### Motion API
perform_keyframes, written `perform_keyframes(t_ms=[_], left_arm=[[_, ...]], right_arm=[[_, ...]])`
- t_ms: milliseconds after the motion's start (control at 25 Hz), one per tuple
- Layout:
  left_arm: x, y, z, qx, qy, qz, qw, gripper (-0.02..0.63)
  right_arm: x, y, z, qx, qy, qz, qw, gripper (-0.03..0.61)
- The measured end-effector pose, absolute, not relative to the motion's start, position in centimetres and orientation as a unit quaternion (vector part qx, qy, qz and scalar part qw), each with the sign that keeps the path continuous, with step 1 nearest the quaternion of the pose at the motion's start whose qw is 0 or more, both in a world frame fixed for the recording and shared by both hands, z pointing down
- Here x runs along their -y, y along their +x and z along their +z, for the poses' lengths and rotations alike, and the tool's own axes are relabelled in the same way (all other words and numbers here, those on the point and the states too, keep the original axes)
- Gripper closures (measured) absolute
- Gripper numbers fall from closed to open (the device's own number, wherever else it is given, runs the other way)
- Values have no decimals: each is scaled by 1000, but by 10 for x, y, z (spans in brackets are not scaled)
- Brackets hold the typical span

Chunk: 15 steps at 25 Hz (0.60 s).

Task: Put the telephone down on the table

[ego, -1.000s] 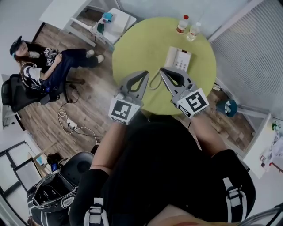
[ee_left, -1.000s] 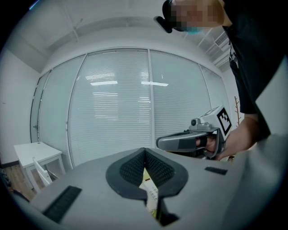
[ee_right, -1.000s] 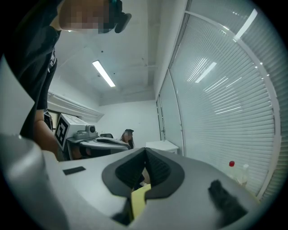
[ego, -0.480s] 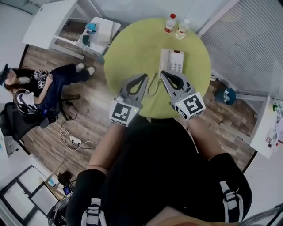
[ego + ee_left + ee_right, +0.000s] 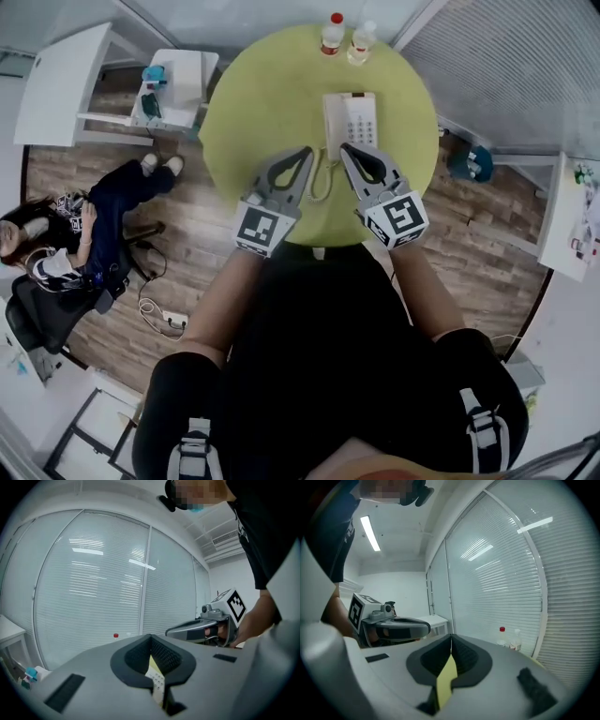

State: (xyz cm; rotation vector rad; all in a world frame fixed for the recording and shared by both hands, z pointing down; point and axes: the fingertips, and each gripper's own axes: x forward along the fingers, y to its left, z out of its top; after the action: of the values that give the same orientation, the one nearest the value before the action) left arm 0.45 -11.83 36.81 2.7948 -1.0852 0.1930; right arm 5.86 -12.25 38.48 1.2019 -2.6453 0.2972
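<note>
Head view above table (image 5: 272, 94); gripper views level; all share bottles (image 5: 333, 34).

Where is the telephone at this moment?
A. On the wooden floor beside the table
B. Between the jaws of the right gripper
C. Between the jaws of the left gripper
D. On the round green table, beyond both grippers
D: the head view shows the telephone lying on the green table, just beyond the left gripper and the right gripper, both shut and holding nothing.
</note>
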Motion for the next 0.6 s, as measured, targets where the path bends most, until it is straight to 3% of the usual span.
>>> perform_keyframes(t_ms=[600], left_arm=[[155, 20, 434, 326, 941, 61, 68, 606]], right_arm=[[157, 78, 466, 845, 493, 136, 153, 558]])
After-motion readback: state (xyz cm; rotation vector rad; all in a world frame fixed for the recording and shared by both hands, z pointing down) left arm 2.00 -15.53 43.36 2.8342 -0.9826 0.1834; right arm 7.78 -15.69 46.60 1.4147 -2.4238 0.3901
